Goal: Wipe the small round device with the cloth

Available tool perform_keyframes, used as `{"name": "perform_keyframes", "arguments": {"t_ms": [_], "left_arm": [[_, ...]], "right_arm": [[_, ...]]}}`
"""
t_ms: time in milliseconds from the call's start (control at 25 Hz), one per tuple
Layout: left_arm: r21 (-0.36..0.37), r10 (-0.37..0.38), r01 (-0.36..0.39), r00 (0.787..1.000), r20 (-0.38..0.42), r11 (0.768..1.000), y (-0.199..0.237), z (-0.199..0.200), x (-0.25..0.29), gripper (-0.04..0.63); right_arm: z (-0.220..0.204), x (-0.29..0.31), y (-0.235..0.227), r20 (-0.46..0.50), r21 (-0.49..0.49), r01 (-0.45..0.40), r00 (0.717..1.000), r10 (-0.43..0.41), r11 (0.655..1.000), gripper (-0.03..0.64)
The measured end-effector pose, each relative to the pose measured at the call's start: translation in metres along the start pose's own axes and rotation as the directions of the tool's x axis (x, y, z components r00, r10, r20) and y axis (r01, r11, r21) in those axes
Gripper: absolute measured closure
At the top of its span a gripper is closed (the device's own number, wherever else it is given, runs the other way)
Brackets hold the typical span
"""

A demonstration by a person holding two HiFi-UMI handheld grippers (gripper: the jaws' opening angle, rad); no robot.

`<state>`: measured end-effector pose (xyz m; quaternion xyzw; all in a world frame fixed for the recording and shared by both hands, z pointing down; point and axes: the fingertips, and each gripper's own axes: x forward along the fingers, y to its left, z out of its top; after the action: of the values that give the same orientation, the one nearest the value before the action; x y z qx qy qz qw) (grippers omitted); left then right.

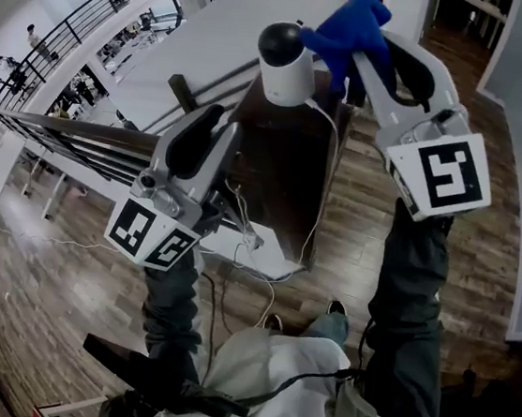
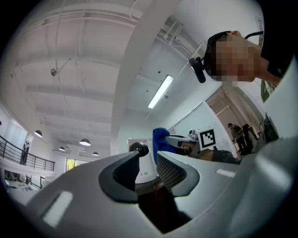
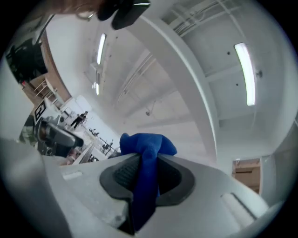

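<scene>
The small round device (image 1: 285,72) is a white cylinder with a black dome top, standing on a dark wooden stand (image 1: 284,173). My right gripper (image 1: 380,43) is shut on a blue cloth (image 1: 352,27), and the bunched cloth lies against the device's upper right side. In the right gripper view the cloth (image 3: 147,145) fills the gap between the pads. My left gripper (image 1: 216,129) is below and left of the device, open and holding nothing. Through its parted jaws in the left gripper view I see the device (image 2: 144,166) and the cloth (image 2: 159,137) behind it.
A white cable (image 1: 328,169) runs from the device down the stand's right side. Dark railings (image 1: 71,137) run along the left, with a drop to a lower floor beyond. Wood flooring (image 1: 353,224) surrounds the stand. The person's shoes (image 1: 336,308) are near its base.
</scene>
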<state>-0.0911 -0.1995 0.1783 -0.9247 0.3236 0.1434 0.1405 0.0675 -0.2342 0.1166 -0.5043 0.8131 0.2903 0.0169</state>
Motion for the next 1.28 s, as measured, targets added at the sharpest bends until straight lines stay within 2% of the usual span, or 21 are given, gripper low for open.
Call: {"name": "perform_keyframes", "arguments": {"t_ms": [120, 240, 440, 640, 720, 840, 920, 1000, 1120, 1200, 1280], "left_arm": [[0.032, 0.057, -0.058, 0.998, 0.007, 0.998, 0.008, 0.01, 0.019, 0.492], [0.045, 0.121, -0.121, 0.993, -0.001, 0.992, 0.008, 0.009, 0.04, 0.483], [0.035, 0.212, -0.212, 0.977, -0.002, 0.977, -0.008, 0.002, 0.052, 0.477], [0.009, 0.253, -0.253, 0.967, -0.01, 0.967, -0.009, -0.008, 0.043, 0.477], [0.008, 0.261, -0.261, 0.965, -0.014, 0.965, -0.005, -0.013, 0.037, 0.479], [0.012, 0.255, -0.255, 0.967, -0.022, 0.967, 0.0, -0.014, 0.032, 0.479], [0.02, 0.244, -0.243, 0.97, -0.023, 0.97, 0.0, -0.011, 0.028, 0.479], [0.026, 0.235, -0.235, 0.972, -0.018, 0.972, 0.001, -0.009, 0.023, 0.479], [0.027, 0.228, -0.227, 0.974, -0.013, 0.973, 0.002, -0.006, 0.015, 0.479], [0.024, 0.218, -0.218, 0.976, -0.012, 0.976, 0.002, -0.005, 0.014, 0.479], [0.02, 0.208, -0.208, 0.978, -0.009, 0.978, 0.004, -0.003, 0.016, 0.48]], "right_arm": [[0.021, 0.02, -0.049, 0.112, 0.064, -0.065, 0.992, 0.058, 0.996, 0.54], [0.006, 0.041, -0.046, 0.147, 0.125, -0.198, 0.973, 0.179, 0.972, 0.54], [-0.041, 0.038, 0.019, 0.068, 0.066, -0.413, 0.91, 0.409, 0.908, 0.54], [-0.065, 0.016, 0.053, -0.051, 0.012, -0.516, 0.855, 0.516, 0.857, 0.54], [-0.066, 0.014, 0.053, -0.084, -0.045, -0.5, 0.865, 0.496, 0.865, 0.54], [-0.036, 0.028, 0.029, -0.047, -0.113, -0.365, 0.931, 0.362, 0.924, 0.54], [-0.008, 0.04, 0.018, -0.017, -0.143, -0.3, 0.953, 0.301, 0.943, 0.54], [0.01, 0.051, 0.024, -0.027, -0.221, -0.281, 0.959, 0.282, 0.934, 0.54], [0.013, 0.056, 0.045, -0.089, -0.35, -0.248, 0.969, 0.232, 0.903, 0.54], [0.006, 0.048, 0.05, -0.114, -0.381, -0.212, 0.977, 0.182, 0.9, 0.54], [-0.004, 0.037, 0.054, -0.153, -0.362, -0.218, 0.973, 0.173, 0.907, 0.54]]}}
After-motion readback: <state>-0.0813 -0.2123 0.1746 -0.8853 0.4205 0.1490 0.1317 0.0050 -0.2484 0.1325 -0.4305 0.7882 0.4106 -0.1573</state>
